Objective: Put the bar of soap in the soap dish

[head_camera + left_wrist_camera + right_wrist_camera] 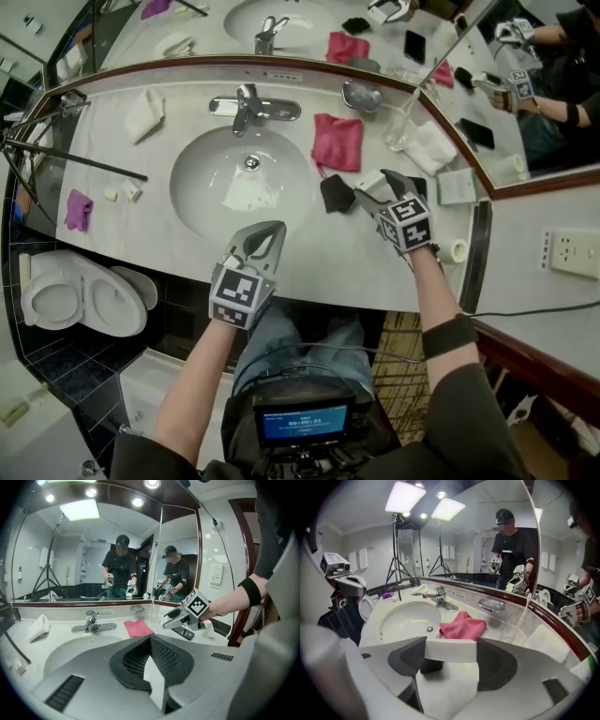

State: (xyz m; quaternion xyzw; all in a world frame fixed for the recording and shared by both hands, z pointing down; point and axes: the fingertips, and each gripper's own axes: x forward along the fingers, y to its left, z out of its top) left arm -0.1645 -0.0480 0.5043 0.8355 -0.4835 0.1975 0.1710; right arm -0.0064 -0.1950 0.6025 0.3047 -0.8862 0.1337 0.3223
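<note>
Soap bar sits clamped crosswise in the right gripper.

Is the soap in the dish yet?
No, the soap is clamped between the right tool's jaws, well short of the dish.

Two grippers, one bar of soap, one soap dish, one faucet, one pink cloth and two white towels are counted.
</note>
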